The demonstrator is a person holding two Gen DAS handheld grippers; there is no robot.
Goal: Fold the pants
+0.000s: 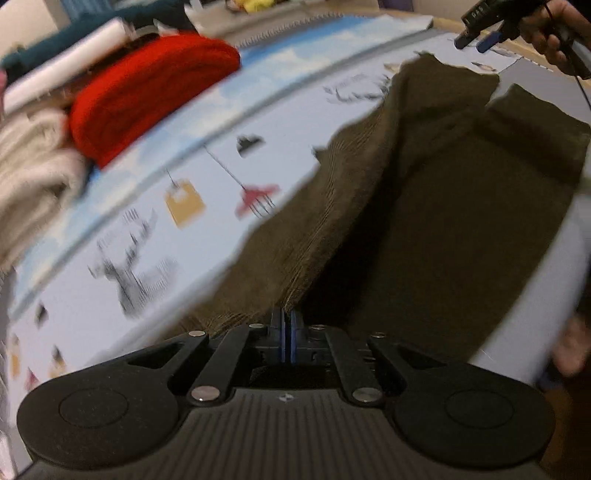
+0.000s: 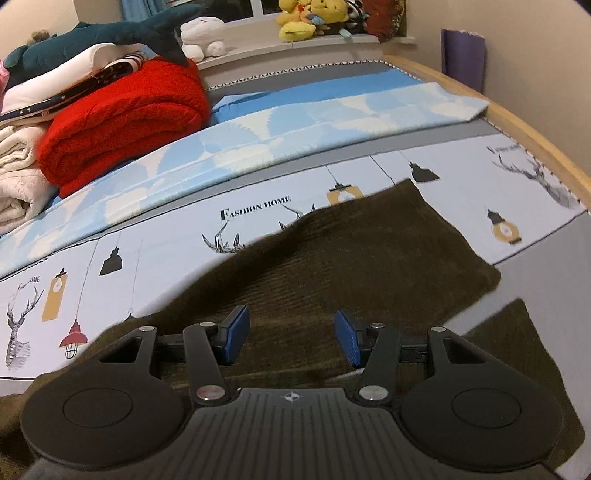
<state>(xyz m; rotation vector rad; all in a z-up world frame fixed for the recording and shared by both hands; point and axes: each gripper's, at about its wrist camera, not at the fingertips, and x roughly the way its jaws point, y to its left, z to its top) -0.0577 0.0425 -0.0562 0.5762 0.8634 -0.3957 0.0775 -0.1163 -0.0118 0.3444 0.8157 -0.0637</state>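
Dark olive corduroy pants (image 1: 424,206) lie on a printed bed sheet (image 1: 147,236). My left gripper (image 1: 287,317) is shut on an edge of the pants and lifts the cloth into a ridge. The two leg ends point toward the far right of the left wrist view, where my right gripper (image 1: 476,40) hovers above them in a hand. In the right wrist view my right gripper (image 2: 291,334) is open and empty, just above the pants (image 2: 351,258), with its blue pads (image 2: 236,334) apart.
A folded red blanket (image 2: 125,118), cream and white bedding (image 2: 18,184) and a plush shark (image 2: 110,33) are stacked at the bed's left. A blue patterned cover (image 2: 295,122) lies behind. Stuffed toys (image 2: 314,18) sit on the sill. A wooden bed edge (image 2: 535,147) runs along the right.
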